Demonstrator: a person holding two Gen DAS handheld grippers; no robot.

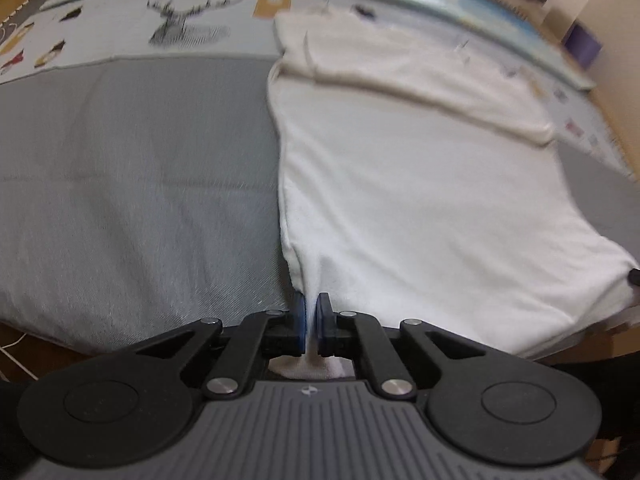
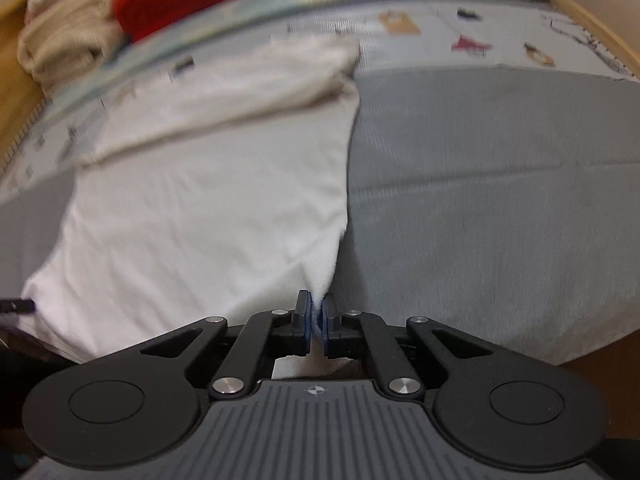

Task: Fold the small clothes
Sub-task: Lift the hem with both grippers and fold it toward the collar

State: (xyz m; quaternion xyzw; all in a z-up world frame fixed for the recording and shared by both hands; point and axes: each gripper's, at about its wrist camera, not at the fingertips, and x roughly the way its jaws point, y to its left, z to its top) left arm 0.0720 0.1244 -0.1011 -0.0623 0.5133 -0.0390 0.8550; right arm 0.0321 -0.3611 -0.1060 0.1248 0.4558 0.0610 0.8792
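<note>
A white garment (image 1: 420, 184) lies spread on a grey cloth surface (image 1: 140, 184), its far part folded over into a thick band (image 1: 420, 80). My left gripper (image 1: 311, 312) is shut on the garment's near left corner. In the right wrist view the same white garment (image 2: 208, 216) fills the left half, and my right gripper (image 2: 317, 312) is shut on its near right corner. Both corners are pinched between the blue pads, with cloth bunched behind the jaws. The other gripper's tip shows as a dark spot at each view's edge (image 1: 634, 277).
A printed play mat (image 1: 180, 24) with animal figures lies beyond the grey cloth. A pile of beige and red clothes (image 2: 120, 12) sits at the far left in the right wrist view. Wooden floor (image 2: 16, 92) borders the mat.
</note>
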